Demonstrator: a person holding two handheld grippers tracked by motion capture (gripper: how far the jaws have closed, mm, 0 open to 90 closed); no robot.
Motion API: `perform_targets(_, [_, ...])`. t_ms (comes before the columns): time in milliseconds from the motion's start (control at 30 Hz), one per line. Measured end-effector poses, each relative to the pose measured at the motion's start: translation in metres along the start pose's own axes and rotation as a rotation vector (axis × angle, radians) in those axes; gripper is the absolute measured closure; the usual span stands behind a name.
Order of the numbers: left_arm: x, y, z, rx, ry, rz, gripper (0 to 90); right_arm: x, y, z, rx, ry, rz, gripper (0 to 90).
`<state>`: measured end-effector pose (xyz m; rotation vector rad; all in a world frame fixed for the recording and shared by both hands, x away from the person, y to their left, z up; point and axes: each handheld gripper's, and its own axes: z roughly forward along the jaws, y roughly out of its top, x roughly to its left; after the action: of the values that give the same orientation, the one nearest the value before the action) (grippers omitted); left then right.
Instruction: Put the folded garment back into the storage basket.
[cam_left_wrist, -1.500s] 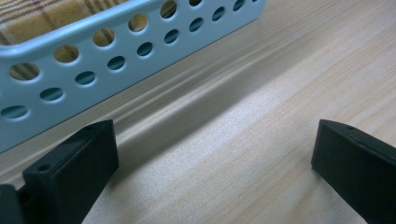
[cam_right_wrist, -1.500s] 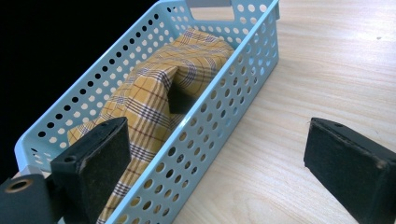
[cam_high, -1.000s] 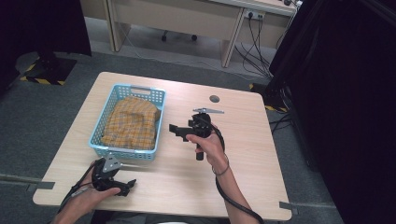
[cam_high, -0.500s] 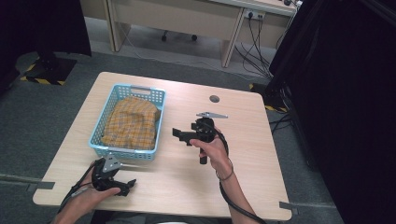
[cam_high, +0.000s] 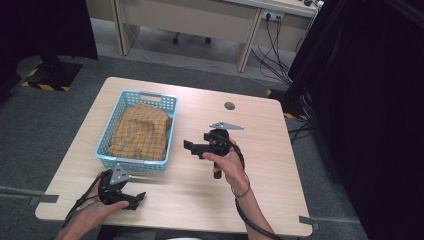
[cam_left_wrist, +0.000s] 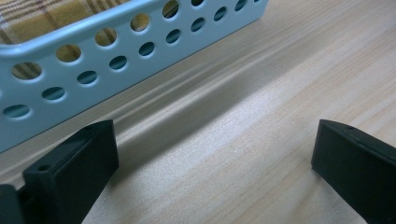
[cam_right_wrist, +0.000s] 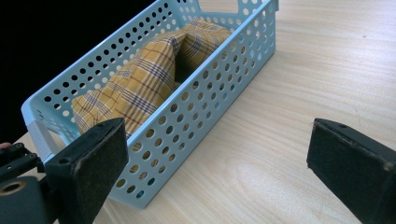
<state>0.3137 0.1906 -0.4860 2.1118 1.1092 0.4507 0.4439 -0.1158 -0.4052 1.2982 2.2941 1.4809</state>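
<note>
A light blue perforated basket (cam_high: 168, 131) stands on the left half of the wooden table (cam_high: 270, 135), with a yellow plaid cloth (cam_high: 140, 132) bunched inside it. The cloth (cam_right_wrist: 149, 79) rises above the basket's wall (cam_right_wrist: 205, 98) in the right gripper view. My right gripper (cam_high: 191, 147) is held above the table's middle, just right of the basket, jaws pointing at it, open and empty. My left gripper (cam_high: 138, 198) rests near the front left edge, in front of the basket's near wall (cam_left_wrist: 70, 74), open with bare tabletop between its jaws.
A small round grey cap (cam_high: 229, 106) sits in the tabletop toward the far right. Behind the table stand desks with cables (cam_high: 272, 40) on the floor. A dark curtain (cam_high: 360, 100) hangs at the right. Black-and-yellow tape (cam_high: 47, 86) marks the floor at far left.
My right gripper has drawn back toward the person and slightly right, away from the basket. The left gripper has stayed in place.
</note>
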Motion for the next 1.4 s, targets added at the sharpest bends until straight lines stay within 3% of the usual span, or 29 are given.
perform_targets(900, [0.0,0.0,0.0,0.0,0.0,0.0,0.0,0.01,-0.018,-0.004,0.042,-0.022,-0.071,6.2])
perform_targets(1400, [0.0,0.0,0.0,0.0,0.0,0.0,0.0,0.013,-0.028,-0.005,0.069,-0.021,-0.087,6.3])
